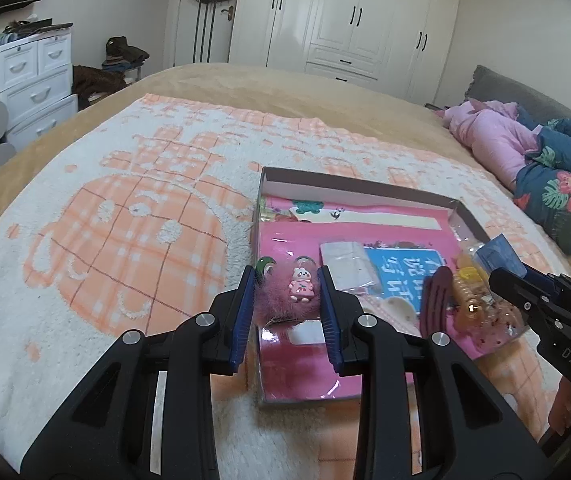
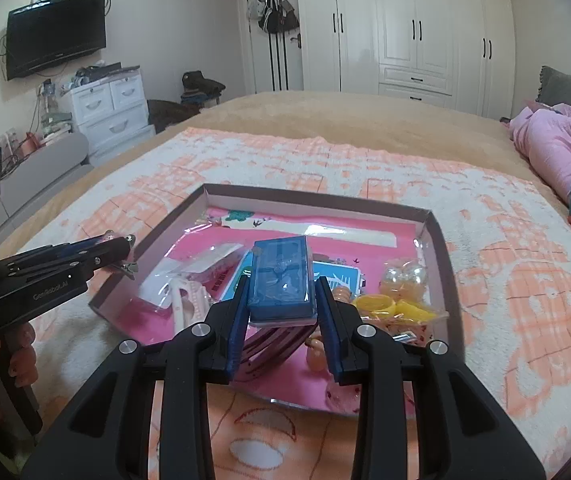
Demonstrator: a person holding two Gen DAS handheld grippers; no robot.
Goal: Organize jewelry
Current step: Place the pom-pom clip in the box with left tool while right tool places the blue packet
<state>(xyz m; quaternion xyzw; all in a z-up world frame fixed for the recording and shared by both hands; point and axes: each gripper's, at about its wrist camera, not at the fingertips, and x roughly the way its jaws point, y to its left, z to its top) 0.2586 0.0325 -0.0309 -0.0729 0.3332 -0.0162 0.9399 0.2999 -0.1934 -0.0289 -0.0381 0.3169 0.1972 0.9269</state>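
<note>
Pinching a fluffy pink hair clip (image 1: pixel 285 300), left claw (image 1: pixel 285 292), right claw (image 2: pixel 281 296) squeezing blue case (image 2: pixel 281 276), over tray (image 2: pixel 325 198)

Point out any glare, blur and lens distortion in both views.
Left wrist view: glare on the clear film lining the tray, the bed edge bows like a barrel, corners vignette dark, and the fluffy clip in the left claw is slightly soft. Right wrist view: sheen on the wardrobe doors, the same fisheye curve, and the blue box in the right claw is sharp.
</note>
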